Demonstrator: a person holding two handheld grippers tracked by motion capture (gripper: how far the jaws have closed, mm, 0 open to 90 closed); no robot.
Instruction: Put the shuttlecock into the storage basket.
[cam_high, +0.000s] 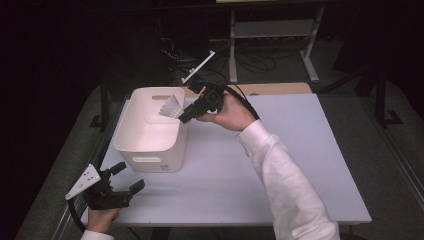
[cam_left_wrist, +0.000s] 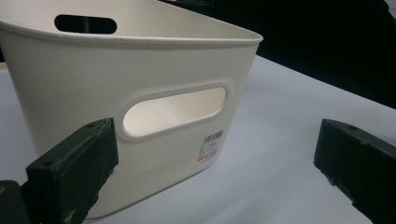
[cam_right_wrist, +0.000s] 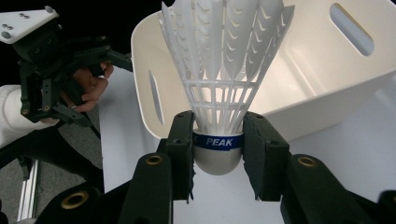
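A white plastic shuttlecock (cam_right_wrist: 219, 70) with a blue PEAK band is pinched at its cork between the jaws of my right gripper (cam_right_wrist: 218, 156). In the high view that gripper (cam_high: 183, 116) holds the shuttlecock (cam_high: 170, 107) over the right rim of a white handled bin (cam_high: 150, 150), skirt pointing into the bin. My left gripper (cam_high: 128, 177) rests near the table's front left corner, open, jaws spread wide. In its own view the bin's near wall with a handle slot and a barcode sticker (cam_left_wrist: 211, 145) stands just ahead between the jaws.
The white table (cam_high: 280, 150) stretches wide to the right of the bin. A brown board (cam_high: 280, 89) lies along the far edge. Behind the table stand a white shelf frame (cam_high: 272, 30) and cables on the floor. Table edges drop to a dark floor.
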